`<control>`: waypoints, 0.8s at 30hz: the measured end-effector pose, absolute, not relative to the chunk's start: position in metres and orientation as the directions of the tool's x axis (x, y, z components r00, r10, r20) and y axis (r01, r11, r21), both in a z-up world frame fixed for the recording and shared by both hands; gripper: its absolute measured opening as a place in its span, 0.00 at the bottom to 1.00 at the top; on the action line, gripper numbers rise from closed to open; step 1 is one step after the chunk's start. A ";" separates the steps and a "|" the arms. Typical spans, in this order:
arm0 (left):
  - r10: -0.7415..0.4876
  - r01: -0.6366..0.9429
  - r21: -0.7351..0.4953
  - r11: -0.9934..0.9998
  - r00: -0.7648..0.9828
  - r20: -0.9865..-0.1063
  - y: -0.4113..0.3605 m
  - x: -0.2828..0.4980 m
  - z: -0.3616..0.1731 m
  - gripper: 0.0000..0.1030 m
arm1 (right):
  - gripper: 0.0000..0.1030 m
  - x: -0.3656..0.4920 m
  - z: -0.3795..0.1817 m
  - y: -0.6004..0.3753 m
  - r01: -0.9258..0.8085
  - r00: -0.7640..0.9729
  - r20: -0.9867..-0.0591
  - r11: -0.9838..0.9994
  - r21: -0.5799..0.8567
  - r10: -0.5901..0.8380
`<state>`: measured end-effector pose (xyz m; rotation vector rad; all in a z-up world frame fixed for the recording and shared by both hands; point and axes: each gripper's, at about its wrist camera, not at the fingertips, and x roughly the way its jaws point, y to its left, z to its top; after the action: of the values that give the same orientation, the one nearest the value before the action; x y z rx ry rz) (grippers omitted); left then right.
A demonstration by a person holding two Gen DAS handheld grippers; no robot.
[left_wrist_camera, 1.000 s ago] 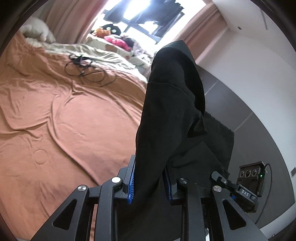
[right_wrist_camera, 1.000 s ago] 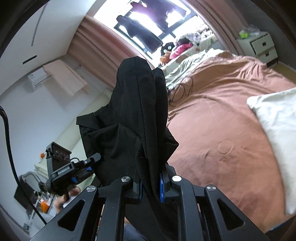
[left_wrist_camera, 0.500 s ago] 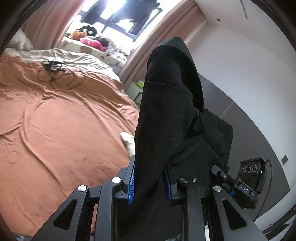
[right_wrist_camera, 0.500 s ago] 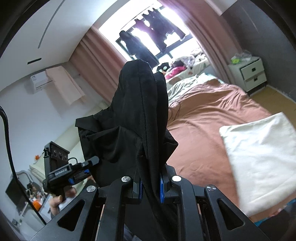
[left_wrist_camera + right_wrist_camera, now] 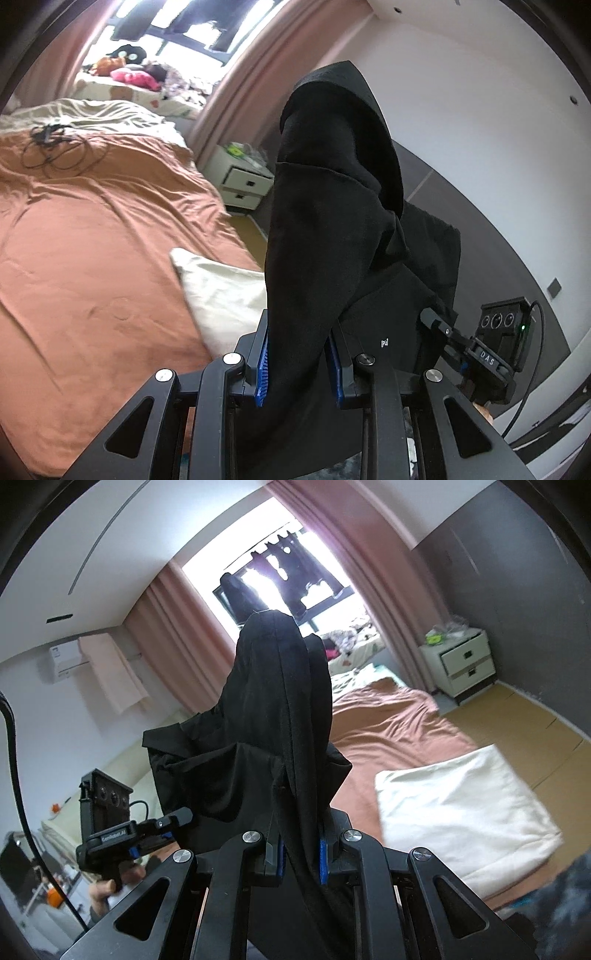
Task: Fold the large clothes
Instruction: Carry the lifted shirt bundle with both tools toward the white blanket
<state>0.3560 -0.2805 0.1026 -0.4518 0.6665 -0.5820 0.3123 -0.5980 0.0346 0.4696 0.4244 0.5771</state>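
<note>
Black garment [image 5: 325, 206] hanging in air above bed [image 5: 92, 229], bunched between both tongs. Left tongs [image 5: 299, 363] and right tongs [image 5: 300, 853] each clamping thick fold, jaws nearly closed. Soft, limp, fairly heavy, likely sagging; gripping at 2 corners seems best.

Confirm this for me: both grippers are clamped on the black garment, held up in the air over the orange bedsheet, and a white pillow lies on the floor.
One detail is wrong. The white pillow lies on the orange bedsheet, not on the floor, as the right wrist view shows. The rest holds: the left gripper and right gripper both clamp the black garment.
</note>
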 end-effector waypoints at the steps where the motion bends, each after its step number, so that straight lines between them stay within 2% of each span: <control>1: -0.637 0.364 -0.557 0.747 0.631 -0.442 -0.290 0.359 0.103 0.26 | 0.14 0.310 0.037 -0.604 -0.411 0.765 -0.246 0.745 0.526 0.596; 12: -0.704 0.422 -0.575 0.700 0.541 -0.460 -0.344 0.397 0.088 0.26 | 0.14 0.327 0.044 -0.647 -0.321 0.820 -0.268 0.794 0.517 0.506; 24: -0.707 0.365 -0.611 0.702 0.456 -0.540 -0.362 0.465 0.030 0.26 | 0.14 0.407 -0.006 -0.652 -0.209 0.799 -0.374 0.801 0.561 0.470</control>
<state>0.4653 -0.3623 0.0305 -0.4450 0.8673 -0.6882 0.4071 -0.6524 -0.0055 0.5249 0.5281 0.3830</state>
